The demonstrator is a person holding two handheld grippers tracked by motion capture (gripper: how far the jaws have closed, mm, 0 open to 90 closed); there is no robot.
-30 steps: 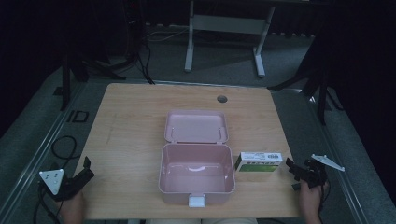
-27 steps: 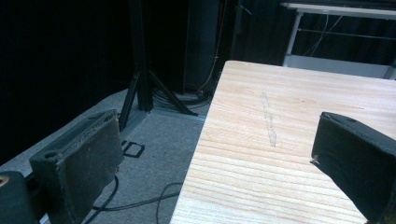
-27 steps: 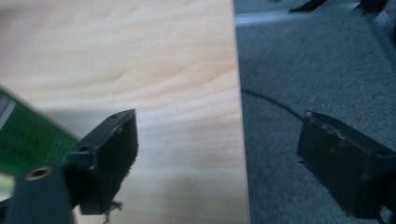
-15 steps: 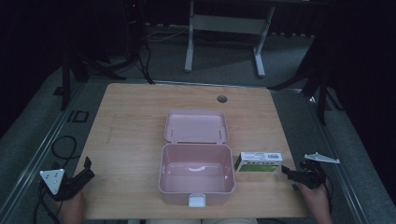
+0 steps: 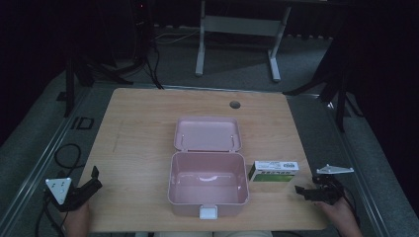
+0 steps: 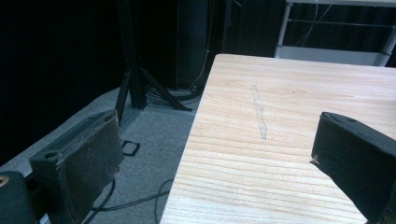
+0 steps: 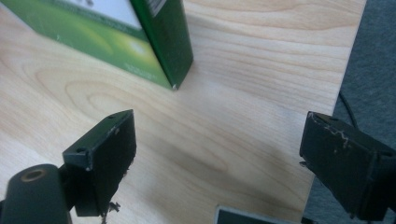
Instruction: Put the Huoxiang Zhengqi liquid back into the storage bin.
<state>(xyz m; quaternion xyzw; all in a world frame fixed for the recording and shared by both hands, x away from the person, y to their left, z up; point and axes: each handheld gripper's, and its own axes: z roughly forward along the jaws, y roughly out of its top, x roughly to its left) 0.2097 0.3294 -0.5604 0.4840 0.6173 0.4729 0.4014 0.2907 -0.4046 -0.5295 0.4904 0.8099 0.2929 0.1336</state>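
The right hand-held gripper [image 5: 307,190] sits at the tabletop [image 5: 143,128] edge with jaws wide and empty; the green box [image 5: 273,171] lies just ahead of it. Beyond the box stands the open pink case [image 5: 207,185]. The left hand-held gripper [image 5: 91,181] is also wide, well apart from the case.

A pink plastic box [image 5: 207,185] sits open at the middle of the desk [image 5: 138,138], toward its 6 o'clock edge. Its hinged lid [image 5: 207,134] lies flat at the box's 12 o'clock side; a small white latch [image 5: 208,213] sticks out at 6 o'clock. A green and white carton [image 5: 273,172] lies on its long side just beside the box at 3 o'clock.
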